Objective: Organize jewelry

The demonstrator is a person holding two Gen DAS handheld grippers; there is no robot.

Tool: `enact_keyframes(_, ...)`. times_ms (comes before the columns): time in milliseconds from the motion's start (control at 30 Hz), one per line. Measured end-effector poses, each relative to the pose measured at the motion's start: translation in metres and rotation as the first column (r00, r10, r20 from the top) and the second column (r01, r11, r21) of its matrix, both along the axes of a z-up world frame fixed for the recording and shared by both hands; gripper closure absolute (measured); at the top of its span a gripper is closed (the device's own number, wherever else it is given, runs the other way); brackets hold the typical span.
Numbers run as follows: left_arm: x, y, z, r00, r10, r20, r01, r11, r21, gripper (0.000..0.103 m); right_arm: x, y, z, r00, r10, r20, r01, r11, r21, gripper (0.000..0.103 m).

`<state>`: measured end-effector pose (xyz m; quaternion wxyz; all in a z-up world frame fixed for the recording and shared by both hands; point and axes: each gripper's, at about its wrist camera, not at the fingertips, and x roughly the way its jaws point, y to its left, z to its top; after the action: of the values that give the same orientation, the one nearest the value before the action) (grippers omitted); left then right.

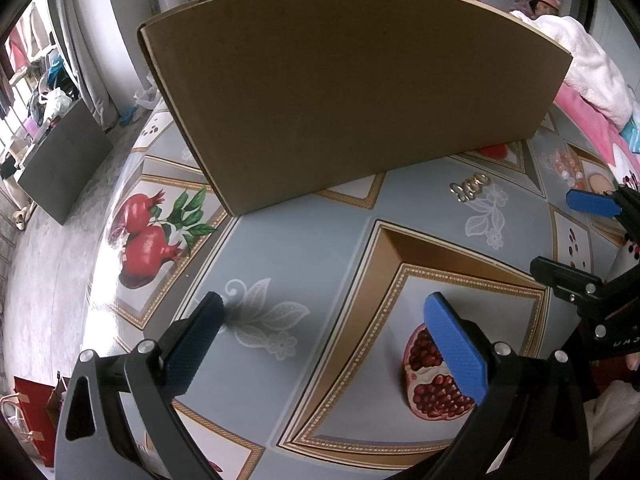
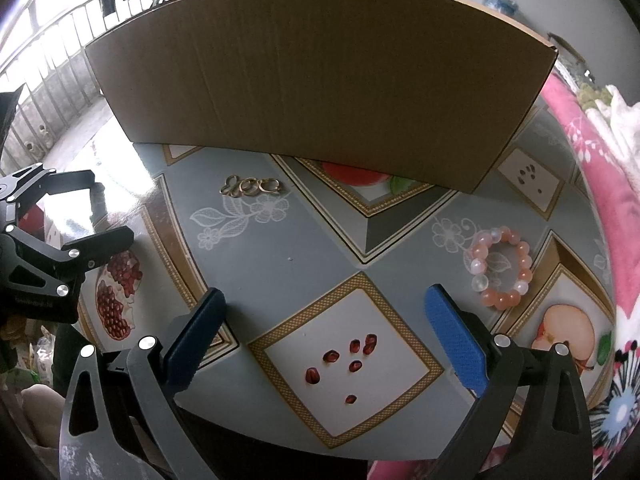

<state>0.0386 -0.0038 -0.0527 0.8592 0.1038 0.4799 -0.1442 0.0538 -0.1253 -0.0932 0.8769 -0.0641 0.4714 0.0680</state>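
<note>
1. Jewelry in two lots on a tabletop [image 2: 280, 248] covered with glossy grey-blue oilcloth, printed with pomegranates, white lace flowers and gold-bordered diamond panels.
2. Gold rings [image 2: 250, 187]: a small cluster of thin metal loops, shiny, lying flat in a short row. Long axis running left to right in the right wrist view, roughly parallel to the box front. Placed near the box's lower edge, left of centre, just above a printed white flower. Seen too in the left wrist view [image 1: 469, 189], far right of centre.
3. Beaded bracelet [image 2: 500, 268]: round, smooth beads in translucent pink, peach and milky white, strung in a closed ring, lying flat. No long axis to speak of. Placed right of the right claw's blue finger, well apart from the rings.
4. Cardboard box [image 2: 320, 80]: plain brown corrugated board, matte, standing upright across the back of the tabletop, its long side facing both cameras.
5. Left claw [image 1: 324, 344]: black frame, blue textured pads, spread wide and gripping nothing, over a printed split pomegranate.
6. Right claw [image 2: 324, 336]: same build, likewise spread wide and empty, above a white panel with printed red seeds.
7. Pink floral fabric [image 2: 592, 168] along the tabletop's right side, soft and fleecy.
</note>
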Motion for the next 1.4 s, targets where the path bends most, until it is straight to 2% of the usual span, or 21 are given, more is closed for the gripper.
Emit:
enact_keyframes(900, 0.001, 0.000, 0.001, 1.000, 0.000, 0.005, 0.000, 1.000, -0.003, 0.004, 0.000, 0.000, 0.001, 1.000, -0.001, 0.002, 0.001, 1.000, 0.003, 0.008)
enact_keyframes(1067, 0.003, 0.002, 0.002, 1.000, 0.003, 0.016, -0.002, 1.000, -0.020, 0.004, 0.000, -0.008, 0.004, 1.000, 0.016, 0.004, -0.017, 0.999, 0.046, 0.008)
enact_keyframes(1200, 0.002, 0.003, 0.008, 0.998, -0.001, 0.059, 0.003, 0.999, -0.038, 0.006, -0.004, -0.028, 0.012, 0.999, 0.004, 0.033, -0.009, 0.987, 0.158, 0.008)
enact_keyframes(1300, -0.001, 0.001, 0.017, 0.993, -0.031, 0.111, 0.039, 0.996, -0.075, 0.013, -0.006, -0.037, 0.021, 0.998, -0.021, 0.063, 0.010, 0.986, 0.168, 0.008)
enact_keyframes(1400, 0.001, -0.002, 0.022, 0.989, -0.058, 0.137, 0.073, 0.992, -0.108, 0.022, -0.006, -0.046, 0.028, 0.997, -0.023, 0.074, 0.006, 0.975, 0.221, 0.008)
